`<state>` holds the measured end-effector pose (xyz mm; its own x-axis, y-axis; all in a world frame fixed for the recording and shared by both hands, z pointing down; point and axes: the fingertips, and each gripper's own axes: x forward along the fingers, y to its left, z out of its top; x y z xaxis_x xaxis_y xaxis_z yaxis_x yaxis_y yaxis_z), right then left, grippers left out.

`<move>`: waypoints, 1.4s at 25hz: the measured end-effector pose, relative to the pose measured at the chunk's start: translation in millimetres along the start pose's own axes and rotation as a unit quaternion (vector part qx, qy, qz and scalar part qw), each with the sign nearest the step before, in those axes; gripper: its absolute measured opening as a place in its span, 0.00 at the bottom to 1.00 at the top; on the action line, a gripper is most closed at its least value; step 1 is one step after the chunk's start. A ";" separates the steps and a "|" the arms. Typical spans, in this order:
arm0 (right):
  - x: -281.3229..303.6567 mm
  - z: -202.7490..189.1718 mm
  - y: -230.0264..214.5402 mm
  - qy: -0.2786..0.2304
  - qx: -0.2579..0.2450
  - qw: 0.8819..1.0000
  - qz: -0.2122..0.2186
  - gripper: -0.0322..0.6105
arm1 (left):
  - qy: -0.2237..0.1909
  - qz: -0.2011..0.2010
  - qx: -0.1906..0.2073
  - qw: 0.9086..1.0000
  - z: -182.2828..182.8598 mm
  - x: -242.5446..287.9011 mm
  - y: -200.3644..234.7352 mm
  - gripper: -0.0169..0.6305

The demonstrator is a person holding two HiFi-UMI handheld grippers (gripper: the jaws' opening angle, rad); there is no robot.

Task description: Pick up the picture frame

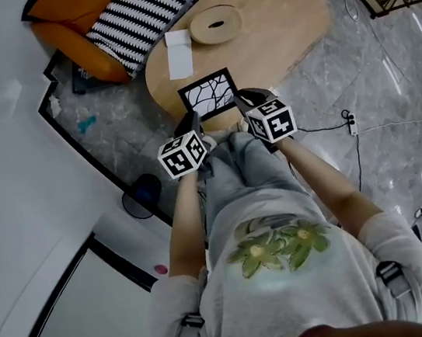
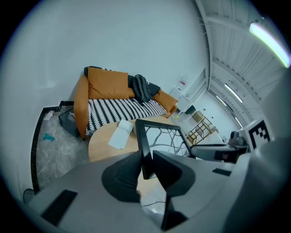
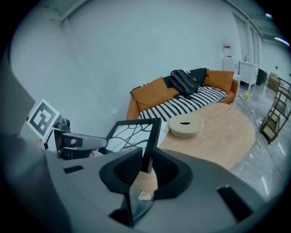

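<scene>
**A:** Where is the picture frame (image 1: 209,95)?

**B:** It spans the two grippers. It has a black border around a white panel with dark branching lines. The left gripper (image 2: 146,159) pinches its left edge between the fingers, and the right gripper (image 3: 148,159) pinches the right edge.

**A:** Which step is this?

**B:** I'd say the lift. The frame looks clear of the wooden table (image 1: 282,12) beyond the fingertips.

**A:** And what does the next move call for?

**B:** Both hands rising evenly, or the frame could twist in the pads. The white paper (image 1: 179,53) and the round disc (image 1: 215,23) lie well beyond the fingertips.

The picture frame (image 1: 209,95) hangs, seemingly clear, above the table (image 1: 283,19), sofa (image 1: 137,18) beyond.
</scene>
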<state>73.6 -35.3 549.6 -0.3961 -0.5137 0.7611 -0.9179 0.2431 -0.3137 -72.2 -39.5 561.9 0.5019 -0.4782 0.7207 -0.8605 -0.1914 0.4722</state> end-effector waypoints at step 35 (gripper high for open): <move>-78.4 69.1 30.7 -0.079 -0.045 0.996 0.019 0.17 | -0.067 -0.033 0.048 0.996 61.0 -72.8 -51.7 0.17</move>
<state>74.8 -44.5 441.1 -0.4366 -0.6245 0.6476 -0.8988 0.3337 -0.2842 -69.7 -47.2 454.1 0.5462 -0.5710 0.6129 -0.8342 -0.3045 0.4598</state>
